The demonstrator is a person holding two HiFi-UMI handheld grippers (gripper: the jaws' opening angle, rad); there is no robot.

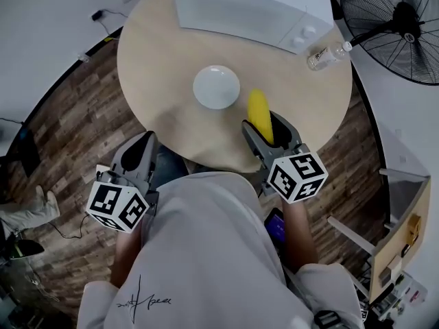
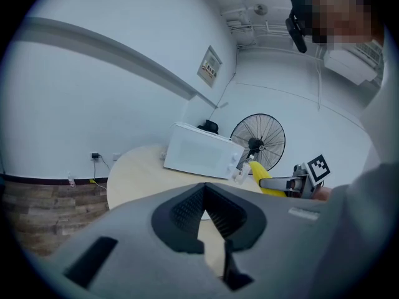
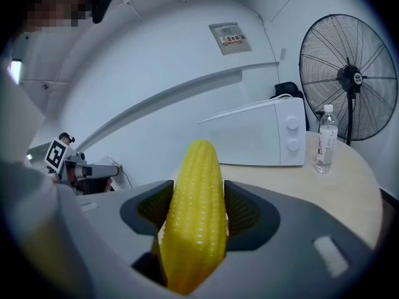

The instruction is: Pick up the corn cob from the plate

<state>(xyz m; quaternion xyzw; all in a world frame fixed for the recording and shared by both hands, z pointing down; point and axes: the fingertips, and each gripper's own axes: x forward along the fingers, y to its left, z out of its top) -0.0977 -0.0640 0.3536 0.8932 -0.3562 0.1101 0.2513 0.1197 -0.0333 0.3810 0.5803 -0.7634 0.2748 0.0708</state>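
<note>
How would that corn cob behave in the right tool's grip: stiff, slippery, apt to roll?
Probably stiff: the corn cob juts straight past the right tool without sagging. Its glossy, tapered surface might slip under a light squeeze. Being round, it would likely roll if set on the table.

Glossy, bumpy corn cob [image 3: 193,217]; matt grey plastic fingers [image 3: 248,212]; smooth pale wood bench [image 1: 158,67]; glossy white plate [image 1: 216,86]; clear plastic bottle [image 1: 328,55].

White shirt [image 1: 206,252]; grey left claw [image 1: 143,142], right claw [image 1: 265,124].
</note>
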